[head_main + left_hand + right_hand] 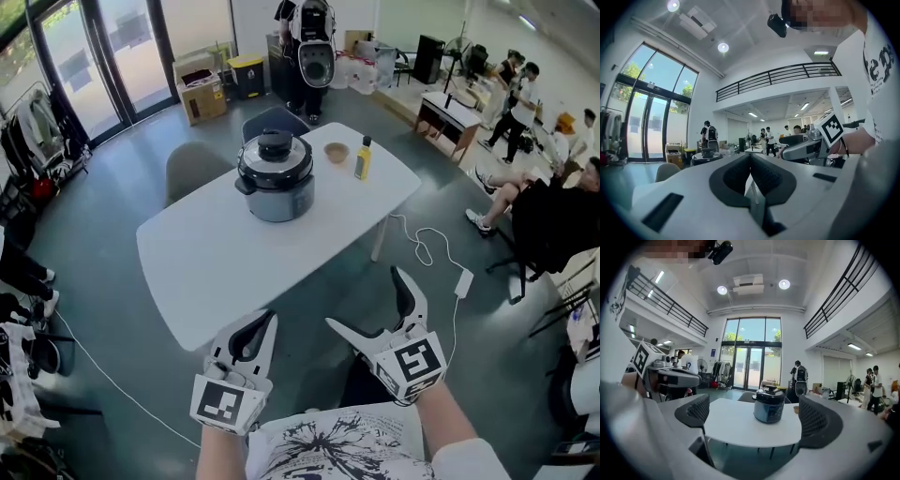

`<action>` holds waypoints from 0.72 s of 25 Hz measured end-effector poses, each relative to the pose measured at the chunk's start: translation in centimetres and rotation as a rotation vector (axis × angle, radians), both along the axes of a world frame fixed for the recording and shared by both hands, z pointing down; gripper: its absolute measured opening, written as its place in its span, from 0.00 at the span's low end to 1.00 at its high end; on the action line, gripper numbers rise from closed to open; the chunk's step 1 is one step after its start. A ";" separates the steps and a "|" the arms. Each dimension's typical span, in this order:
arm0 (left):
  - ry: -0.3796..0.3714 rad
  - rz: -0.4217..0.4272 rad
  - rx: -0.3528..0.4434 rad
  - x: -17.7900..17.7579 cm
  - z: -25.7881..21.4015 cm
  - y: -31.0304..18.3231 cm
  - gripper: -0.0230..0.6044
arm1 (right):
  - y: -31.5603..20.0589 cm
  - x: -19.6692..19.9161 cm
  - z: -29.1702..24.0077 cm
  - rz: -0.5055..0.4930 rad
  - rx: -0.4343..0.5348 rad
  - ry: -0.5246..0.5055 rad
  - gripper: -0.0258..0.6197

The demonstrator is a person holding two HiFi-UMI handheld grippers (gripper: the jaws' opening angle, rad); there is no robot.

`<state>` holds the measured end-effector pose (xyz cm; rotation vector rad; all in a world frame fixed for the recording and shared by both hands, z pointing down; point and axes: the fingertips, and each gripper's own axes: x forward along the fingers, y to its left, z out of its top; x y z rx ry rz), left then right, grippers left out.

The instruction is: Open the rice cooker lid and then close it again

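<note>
The rice cooker [275, 176], silver with a black lid that is down, stands on the far half of the white table [216, 262]. Both grippers hang short of the table's near edge, well away from the cooker. My left gripper [265, 323] is shut with nothing in it; its pads [761, 176] meet in the left gripper view, where the cooker [706, 154] peeks over the left jaw. My right gripper [367, 302] stands wide open and empty. In the right gripper view the cooker [768, 405] shows in the distance between the two pads [699, 411].
A small bowl [337, 152] and a yellow bottle [363, 157] stand right of the cooker. Two chairs [192, 167] are at the table's far side. A white cable [431, 248] lies on the floor to the right. People sit at the right.
</note>
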<state>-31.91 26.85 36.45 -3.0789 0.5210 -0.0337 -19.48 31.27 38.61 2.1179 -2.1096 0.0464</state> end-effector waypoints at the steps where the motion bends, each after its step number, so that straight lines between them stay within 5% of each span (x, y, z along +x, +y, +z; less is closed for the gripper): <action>1: -0.005 -0.019 0.006 0.7 0.0 -0.7 0.06 | -1.0 0.8 0.2 -0.023 -0.002 0.002 0.96; 12: -0.083 -0.285 0.004 15.4 1.4 -11.5 0.06 | -14.8 16.8 1.1 -0.286 -0.032 -0.033 0.96; 18: -0.054 -0.405 0.025 24.8 1.2 -16.3 0.06 | -20.7 25.3 1.9 -0.421 -0.066 0.005 0.95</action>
